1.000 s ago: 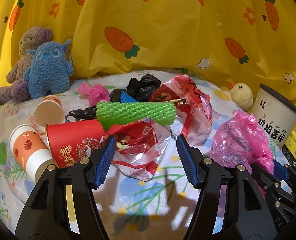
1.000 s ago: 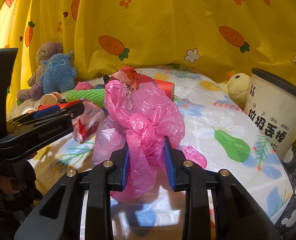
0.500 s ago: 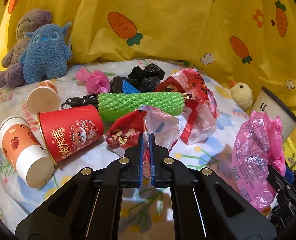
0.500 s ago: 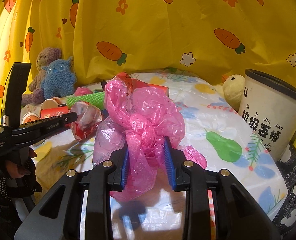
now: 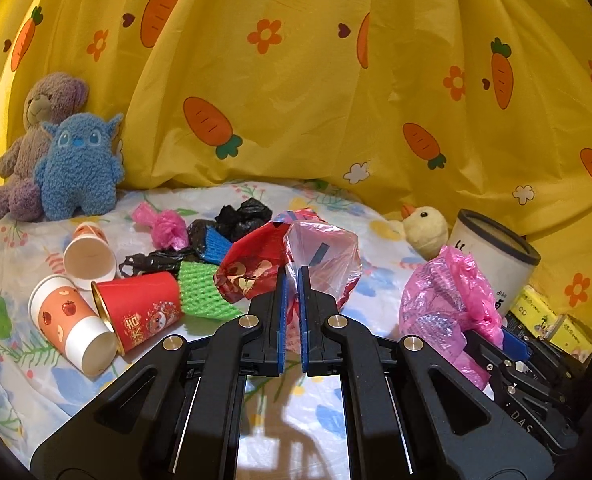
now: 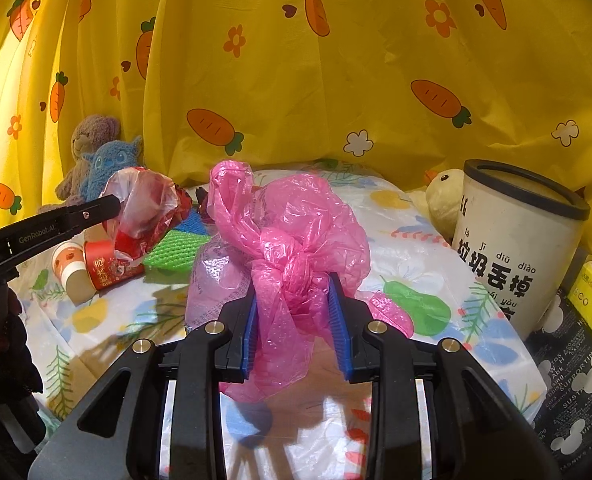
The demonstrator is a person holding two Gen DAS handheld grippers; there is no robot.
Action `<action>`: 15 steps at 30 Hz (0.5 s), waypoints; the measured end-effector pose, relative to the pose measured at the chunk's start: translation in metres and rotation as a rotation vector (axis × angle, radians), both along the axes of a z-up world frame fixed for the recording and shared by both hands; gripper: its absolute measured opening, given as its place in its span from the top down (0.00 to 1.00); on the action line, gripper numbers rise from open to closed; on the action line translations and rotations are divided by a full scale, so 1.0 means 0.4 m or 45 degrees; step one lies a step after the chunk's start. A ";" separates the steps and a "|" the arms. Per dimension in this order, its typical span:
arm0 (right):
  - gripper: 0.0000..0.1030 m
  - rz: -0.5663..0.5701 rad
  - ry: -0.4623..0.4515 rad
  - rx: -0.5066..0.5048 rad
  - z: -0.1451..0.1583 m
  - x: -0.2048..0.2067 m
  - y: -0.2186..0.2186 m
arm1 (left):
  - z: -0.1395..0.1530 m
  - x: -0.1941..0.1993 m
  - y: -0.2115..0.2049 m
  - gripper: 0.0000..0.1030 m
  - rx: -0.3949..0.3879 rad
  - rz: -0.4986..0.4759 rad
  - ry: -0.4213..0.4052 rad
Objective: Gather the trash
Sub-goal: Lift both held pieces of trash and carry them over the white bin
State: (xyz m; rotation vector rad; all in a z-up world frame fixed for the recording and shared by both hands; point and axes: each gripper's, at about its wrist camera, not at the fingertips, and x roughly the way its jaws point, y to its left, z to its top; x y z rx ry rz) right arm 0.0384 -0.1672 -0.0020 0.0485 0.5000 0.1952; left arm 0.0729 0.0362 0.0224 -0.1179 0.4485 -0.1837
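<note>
**Two bags clamped, the rest of the trash lying behind them**

Two grippers, each pinching a bag. The left gripper (image 5: 291, 280) has its blue pads nearly together, squeezed on a thin fold of the clear-and-red plastic bag (image 5: 320, 256), which balloons up past the fingertips. In the right wrist view that bag hangs off the tip of the left gripper, clear of the bedsheet (image 6: 436, 240). The right gripper (image 6: 291, 292) is clamped on the knotted pink plastic bag (image 6: 296, 232), pads pressing either side of the knot, with loose plastic trailing down between the fingers.

Using the white trash bin (image 6: 524, 236) with the black rim as the landmark: the pink bag is just left of it, and the clear-and-red bag is further left again. Well left of the bin sits the remaining pile: a green foam net (image 5: 203, 296), a tipped red paper cup (image 5: 139, 308) touching it, two more paper cups (image 5: 69, 320) on their sides, a small pink bag (image 5: 163, 226) and some crumpled black bags (image 5: 243, 216).

A yellow duck plush (image 5: 424, 228) leans right against the bin's left side. Far left of the bin, a blue plush (image 5: 77, 168) and a purple bear (image 5: 43, 120) sit against the carrot-print curtain (image 5: 336, 80).
</note>
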 end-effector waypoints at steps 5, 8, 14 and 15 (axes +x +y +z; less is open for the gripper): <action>0.69 -0.041 -0.038 -0.022 0.022 -0.006 -0.029 | 0.022 0.012 -0.064 0.96 0.004 -0.068 -0.028; 0.69 -0.073 -0.058 -0.037 0.036 -0.001 -0.053 | 0.035 0.026 -0.113 0.96 -0.003 -0.121 -0.042; 0.69 -0.215 -0.150 -0.077 0.094 0.023 -0.146 | 0.082 0.063 -0.250 0.96 -0.010 -0.275 -0.104; 0.69 -0.261 -0.176 -0.088 0.107 0.030 -0.169 | 0.092 0.074 -0.277 0.96 -0.013 -0.304 -0.113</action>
